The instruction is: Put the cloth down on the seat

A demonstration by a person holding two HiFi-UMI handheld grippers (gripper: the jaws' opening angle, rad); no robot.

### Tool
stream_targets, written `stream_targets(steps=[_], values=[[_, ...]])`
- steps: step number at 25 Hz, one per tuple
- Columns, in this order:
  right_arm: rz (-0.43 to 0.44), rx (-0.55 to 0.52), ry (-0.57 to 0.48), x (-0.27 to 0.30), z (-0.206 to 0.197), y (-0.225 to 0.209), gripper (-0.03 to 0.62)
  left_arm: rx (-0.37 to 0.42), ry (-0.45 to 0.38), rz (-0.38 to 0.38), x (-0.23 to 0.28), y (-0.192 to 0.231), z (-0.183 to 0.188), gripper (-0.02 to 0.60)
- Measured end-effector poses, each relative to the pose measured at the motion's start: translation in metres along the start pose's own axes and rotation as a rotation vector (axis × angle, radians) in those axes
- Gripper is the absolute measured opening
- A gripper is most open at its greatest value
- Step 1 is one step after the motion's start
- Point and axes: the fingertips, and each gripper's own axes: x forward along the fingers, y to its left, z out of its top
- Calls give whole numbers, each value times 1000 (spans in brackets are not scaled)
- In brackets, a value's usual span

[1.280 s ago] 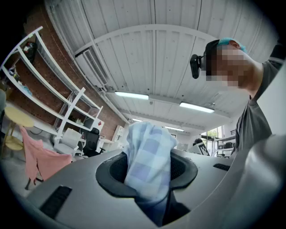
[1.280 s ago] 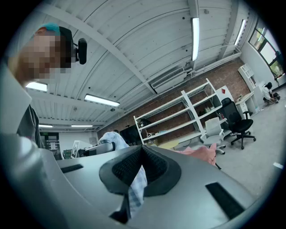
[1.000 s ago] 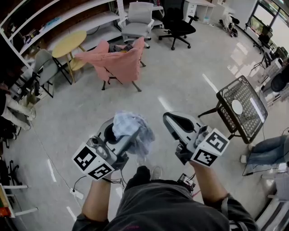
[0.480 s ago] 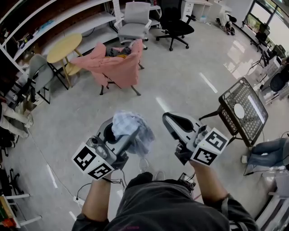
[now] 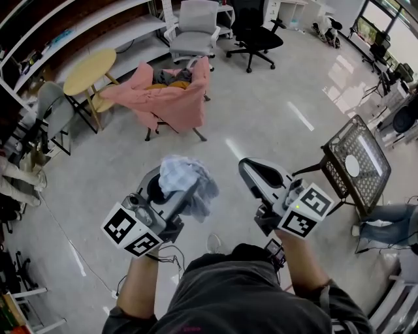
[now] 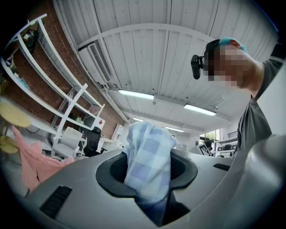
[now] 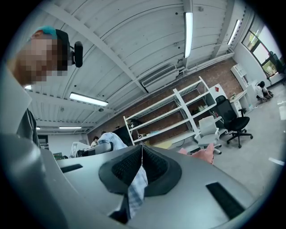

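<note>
Floor: pale grey, polished, with bright reflections toward the windows at upper right. Brick wall, fronted by white open shelving. Ceiling: white, panelled, with strip lights switched on. Furniture noted: round yellow table on dark legs, near the shelving; grey office chair and black office chair, side by side on castors; black mesh-topped stand at right, well apart from the other pieces.
</note>
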Motion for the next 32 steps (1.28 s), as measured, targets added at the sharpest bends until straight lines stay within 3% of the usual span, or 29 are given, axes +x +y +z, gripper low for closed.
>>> stream_targets(steps=[18,23,26,32], values=[[-17,14,-12,59,17,-85,15,-1,17,6,59,85,4,156],[-8,20,-7,65,-2,-108,15,1,17,11,67,100,-17,156],[-3,27,-6,78,-8,-142,15,1,18,21,88,124,-30,156],[-1,56,15,120,44,-223,15,-19,35,55,168,179,-4,156]])
